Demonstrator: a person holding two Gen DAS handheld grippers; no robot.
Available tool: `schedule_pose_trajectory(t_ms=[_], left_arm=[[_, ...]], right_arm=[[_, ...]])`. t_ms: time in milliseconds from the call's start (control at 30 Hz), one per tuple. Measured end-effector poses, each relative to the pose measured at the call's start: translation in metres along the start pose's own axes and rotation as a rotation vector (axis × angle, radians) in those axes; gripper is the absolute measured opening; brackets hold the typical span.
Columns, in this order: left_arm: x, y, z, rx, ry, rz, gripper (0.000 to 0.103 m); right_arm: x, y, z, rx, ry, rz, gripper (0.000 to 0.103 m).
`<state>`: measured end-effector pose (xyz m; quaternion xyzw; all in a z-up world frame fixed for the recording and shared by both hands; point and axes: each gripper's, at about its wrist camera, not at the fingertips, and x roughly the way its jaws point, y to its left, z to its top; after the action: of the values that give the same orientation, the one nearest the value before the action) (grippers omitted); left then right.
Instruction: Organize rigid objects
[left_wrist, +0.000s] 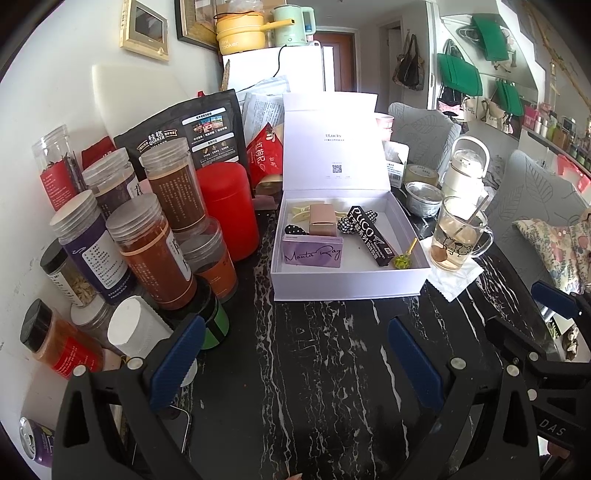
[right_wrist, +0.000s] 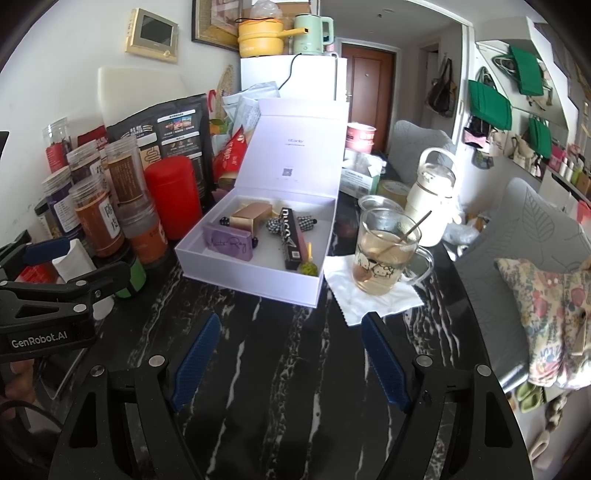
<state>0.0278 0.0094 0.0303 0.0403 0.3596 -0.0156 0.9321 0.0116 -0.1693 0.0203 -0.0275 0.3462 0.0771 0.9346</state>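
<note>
The table (left_wrist: 332, 369) is black marble with white veins, set against a white wall, with a fridge (right_wrist: 295, 77) behind it and green bags (right_wrist: 489, 103) hung on the right wall. Two grey chairs (left_wrist: 424, 136) stand at its far side.

A white box (left_wrist: 347, 280) sits mid-table, lid propped upright. Inside lie the task's things: one purple card case (left_wrist: 314, 253) at the front left, one tan carton (left_wrist: 323, 219) behind it, one long black carton (left_wrist: 373, 230) lying aslant, and small clips around them.

Left of the box, a crowd of jars (left_wrist: 155, 254) and one red canister (left_wrist: 231, 210) fill the table edge, with a black pouch (left_wrist: 192, 129) leaning behind. Right of the box, one glass mug (left_wrist: 458, 236) with a spoon stands on a white napkin (right_wrist: 373, 295), a white bottle (right_wrist: 432, 199) behind it.

The left claw (left_wrist: 295, 369) is released, nothing between its blue pads, hovering over bare table before the box. The right claw (right_wrist: 291, 362) is likewise spread and empty.
</note>
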Motion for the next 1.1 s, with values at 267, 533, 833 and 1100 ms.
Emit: schedule_pose_trajectory(t_ms=[267,533,833,1100], left_arm=[[-0.0018,0.0009,-0.0006,0.001,-0.003,-0.004,0.101],[-0.0024,0.0009,-0.0006,0.002,-0.001,-0.005,0.101],[-0.0034,0.0005,-0.0014,0.007,0.002,-0.001,0.101],[-0.0063,-0.0007,-0.0041,0.006,0.003,-0.008,0.101]], right_arm=[[-0.0003,0.0003,0.0001,-0.001,0.001,-0.003,0.079],[-0.0009,0.0002,0.0001,-0.002,0.0,-0.003,0.079],[-0.0028,-0.0011,-0.0004,-0.002,-0.002,-0.005,0.079],[-0.0027,-0.002,-0.0005,0.001,-0.001,-0.002,0.08]])
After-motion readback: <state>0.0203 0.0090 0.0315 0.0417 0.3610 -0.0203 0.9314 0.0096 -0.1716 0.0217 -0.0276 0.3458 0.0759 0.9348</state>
